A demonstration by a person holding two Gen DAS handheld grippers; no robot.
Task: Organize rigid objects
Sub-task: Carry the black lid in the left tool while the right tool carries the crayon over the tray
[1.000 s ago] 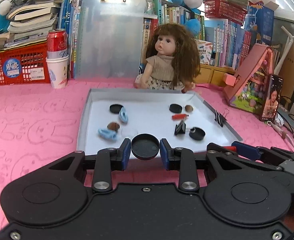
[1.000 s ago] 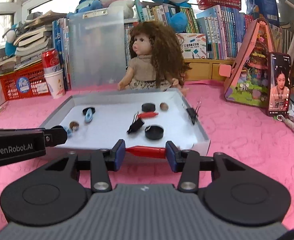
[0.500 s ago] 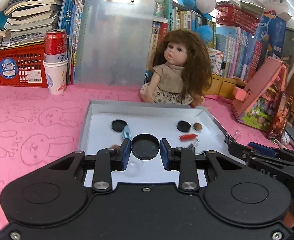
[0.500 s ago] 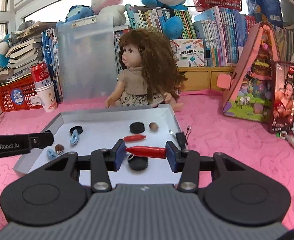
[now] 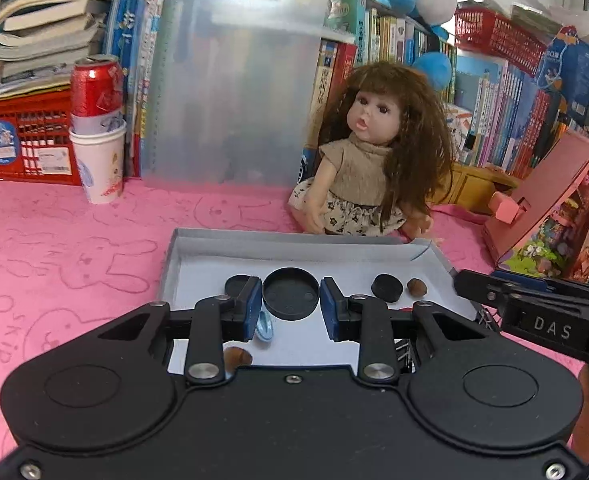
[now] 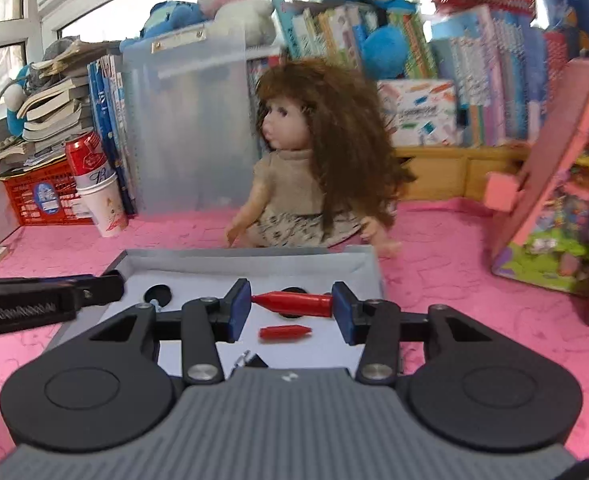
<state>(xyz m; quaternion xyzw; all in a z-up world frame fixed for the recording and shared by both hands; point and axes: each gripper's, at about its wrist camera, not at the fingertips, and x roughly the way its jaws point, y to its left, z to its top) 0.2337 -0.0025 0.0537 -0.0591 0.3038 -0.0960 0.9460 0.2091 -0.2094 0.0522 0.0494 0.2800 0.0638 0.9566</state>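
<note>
The left gripper [image 5: 291, 300] clamps a black round lid [image 5: 290, 293] between its pads, over the grey tray [image 5: 294, 246].

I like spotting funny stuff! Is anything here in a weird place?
Yes: a red soda can stands inside a white paper cup instead of on the table. The tray's far right corner flap also looks bent open.

We count three black round caps: one [image 5: 290, 294] between jaws at center frame, one [image 5: 236, 282] left of it, one [image 5: 387, 288] right. Two red pen caps [image 6: 292, 302] [image 6: 284, 332] show, one brown nut [image 5: 416, 286], one tray [image 5: 294, 242], one doll [image 5: 374, 152].
</note>
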